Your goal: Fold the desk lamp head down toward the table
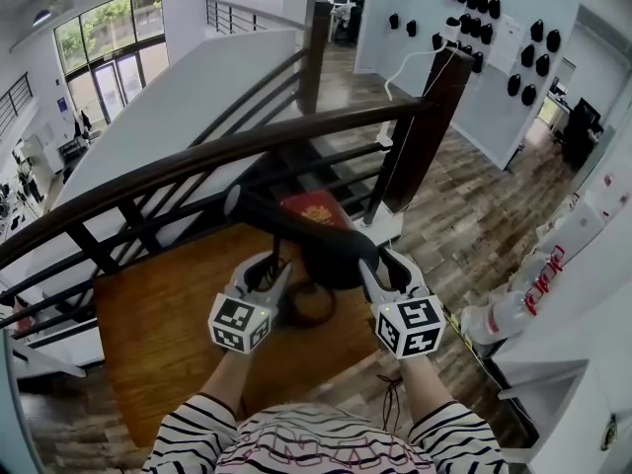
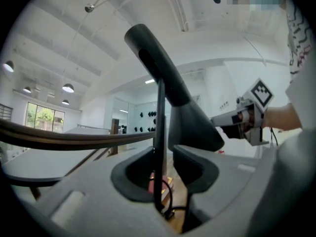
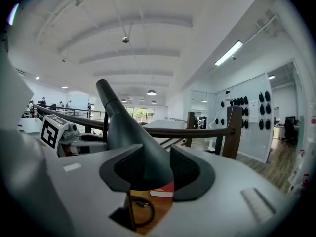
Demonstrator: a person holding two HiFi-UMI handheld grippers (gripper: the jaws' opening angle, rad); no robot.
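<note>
Folding step: black conical desk lamp head [image 1: 331,255], over brown wooden table [image 1: 168,334], is being clamped from three o'clock by right gripper [image 1: 385,265]; thin black stem [image 2: 159,132] is being loosely straddled by parted jaws of left gripper [image 1: 274,270]; a downward push is judged next.

Striped sleeves [image 1: 197,425]; grey left gripper [image 1: 275,267] and right gripper [image 1: 378,263], square-marker cubes [image 1: 240,324].

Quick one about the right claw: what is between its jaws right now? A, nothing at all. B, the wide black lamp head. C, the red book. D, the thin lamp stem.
B: in the right gripper view the lamp head fills the gap between the jaws of the right claw, touching both sides, while the red book lies beyond them.
</note>
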